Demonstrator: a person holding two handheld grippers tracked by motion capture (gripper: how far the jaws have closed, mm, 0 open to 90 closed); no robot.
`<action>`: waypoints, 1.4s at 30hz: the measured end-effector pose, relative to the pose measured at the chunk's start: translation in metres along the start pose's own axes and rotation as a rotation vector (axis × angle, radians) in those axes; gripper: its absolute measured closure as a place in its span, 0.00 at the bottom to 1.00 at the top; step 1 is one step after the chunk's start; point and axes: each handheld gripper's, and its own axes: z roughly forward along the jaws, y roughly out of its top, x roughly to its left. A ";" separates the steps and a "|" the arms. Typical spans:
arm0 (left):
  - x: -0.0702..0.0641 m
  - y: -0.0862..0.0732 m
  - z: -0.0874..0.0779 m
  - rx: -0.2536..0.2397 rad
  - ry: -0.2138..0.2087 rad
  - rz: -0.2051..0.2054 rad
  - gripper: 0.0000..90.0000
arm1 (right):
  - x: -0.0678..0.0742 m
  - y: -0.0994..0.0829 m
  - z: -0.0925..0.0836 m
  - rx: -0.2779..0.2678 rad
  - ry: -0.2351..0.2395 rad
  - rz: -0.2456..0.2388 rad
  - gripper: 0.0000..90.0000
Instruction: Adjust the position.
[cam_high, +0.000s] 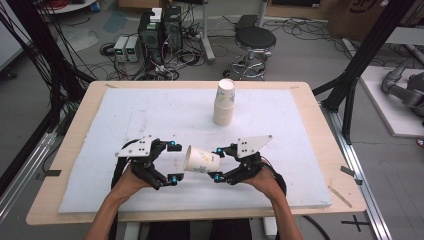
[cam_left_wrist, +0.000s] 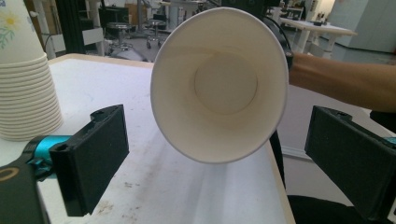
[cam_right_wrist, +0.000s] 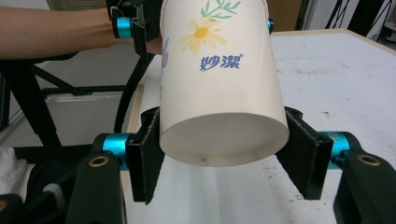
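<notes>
A white paper cup with a daisy print (cam_high: 201, 159) lies on its side just above the white mat. My right gripper (cam_high: 217, 164) is shut on its base end. In the right gripper view the two pads (cam_right_wrist: 147, 149) press the cup (cam_right_wrist: 219, 88) at both sides near its bottom. The cup's open mouth (cam_left_wrist: 219, 86) faces my left gripper (cam_high: 173, 162), whose jaws stand wide open on either side with the rim just ahead of the fingertips, not touching. A tall stack of the same cups (cam_high: 224, 102) stands upside down at the mat's far middle and appears as the stack (cam_left_wrist: 25, 93) in the left gripper view.
The white foam mat (cam_high: 125, 115) covers most of a wooden table (cam_high: 320, 130). Beyond the far edge stand a black stool (cam_high: 254, 42) and computer boxes with cables (cam_high: 160, 32). Black frame posts flank the table on both sides.
</notes>
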 end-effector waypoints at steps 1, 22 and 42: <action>0.001 0.000 0.004 -0.005 -0.006 0.001 0.07 | 0.000 0.001 0.000 -0.007 0.004 -0.006 0.41; 0.001 0.011 0.039 -0.005 -0.087 0.009 0.10 | 0.003 0.003 0.001 -0.032 0.051 -0.019 0.41; -0.002 0.012 0.038 -0.036 -0.126 0.053 0.35 | 0.002 0.001 0.000 -0.054 0.059 -0.020 0.42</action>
